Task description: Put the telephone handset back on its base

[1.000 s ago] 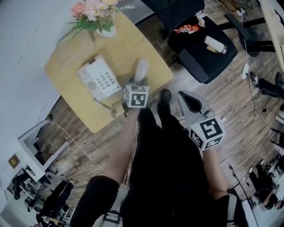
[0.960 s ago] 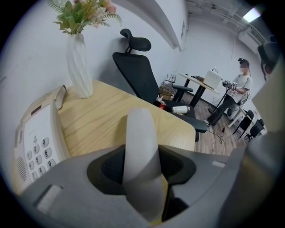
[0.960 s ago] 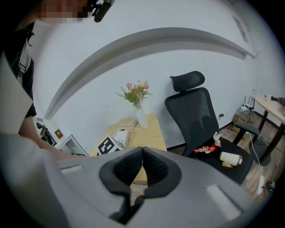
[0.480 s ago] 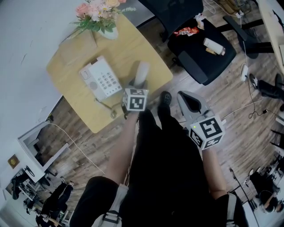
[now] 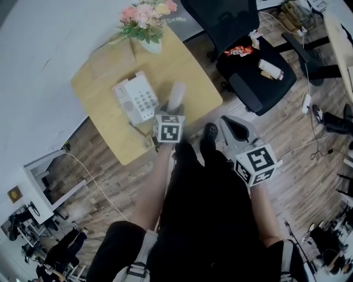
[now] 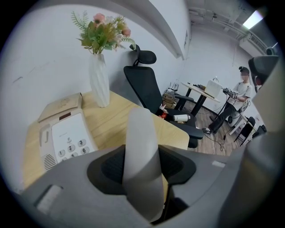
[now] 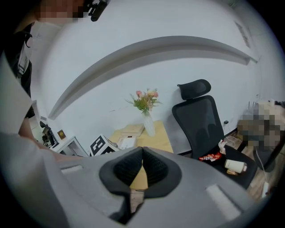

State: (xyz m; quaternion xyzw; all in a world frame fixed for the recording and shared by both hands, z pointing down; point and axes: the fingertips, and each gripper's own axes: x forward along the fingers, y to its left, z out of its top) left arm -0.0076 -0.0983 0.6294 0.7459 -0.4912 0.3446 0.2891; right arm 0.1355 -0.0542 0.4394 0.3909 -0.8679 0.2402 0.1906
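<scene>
Over the near edge of the wooden worktop (image 5: 190, 77), left gripper (image 5: 170, 111) has its fingers clamped on the white handset (image 5: 177, 93). Left gripper view shows the handset running up between the two dark pads, sticking out well past them, tilted a bit. The handset is off its base (image 5: 136, 99): the base sits flat on the worktop, keypad up, just beside the left gripper on its left side, not touching the handset. Can't tell from the head view whether the handset's far end touches the worktop. At the far end of the worktop, a white vase (image 5: 153, 45) with pink flowers (image 5: 146, 14) stands upright; a flat tan box (image 5: 113, 58) lies next to it, behind the base. Right gripper (image 5: 231, 126) is held off the worktop over the wood floor (image 5: 287, 143), near the person's shoe (image 5: 209, 132). Its fingers are closed together with nothing between them, per the right gripper view. Black office chair (image 5: 242, 66) stands to the right of the worktop, with a red snack packet (image 5: 241, 50) and a white bottle (image 5: 271, 68) lying on its seat.
</scene>
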